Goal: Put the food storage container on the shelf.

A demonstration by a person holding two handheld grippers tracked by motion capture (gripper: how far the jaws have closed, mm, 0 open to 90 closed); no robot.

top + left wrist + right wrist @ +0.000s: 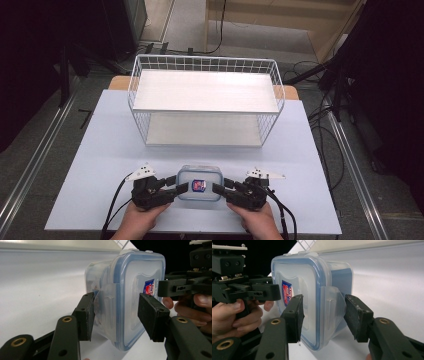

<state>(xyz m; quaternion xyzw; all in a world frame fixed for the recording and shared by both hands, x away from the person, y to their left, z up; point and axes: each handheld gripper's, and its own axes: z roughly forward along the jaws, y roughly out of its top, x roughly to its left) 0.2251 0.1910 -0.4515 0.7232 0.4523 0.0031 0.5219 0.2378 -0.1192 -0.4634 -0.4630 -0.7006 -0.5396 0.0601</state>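
Clear plastic, blue seal: one box [200,183], square with rounded corners, lid rimmed in blue, a small red-and-blue sticker [199,185] on the lid.
Box, place: on the table [100,150], in front of the wire basket and well apart from it, near the table's front edge.
Box, latches: translucent flaps folded down on its sides, one at each gripper.
Grippers, count: two, both black, each with two flat pads.
Left gripper [116,315]: jaws spread around the box's left edge, one pad over the lid, the other beside the side flap; contact with the plastic not certain, small gaps visible.
Right gripper [324,315]: jaws likewise spread around the box's right edge, straddling the lid rim and the flap; not clearly pressed against either.
Hands, count: two, one behind each gripper, just in front of the box.
Plates, count: two pale three-cornered ones, one on top of each gripper.
Cables: dark, trailing from each gripper toward the table's front edge.
Wire basket [205,64]: one, white, grid-sided, rectangular, beyond the box; two flat pale shelves inside, one above the other.
Table: one, flat, matt, pale lilac-white, rectangular.
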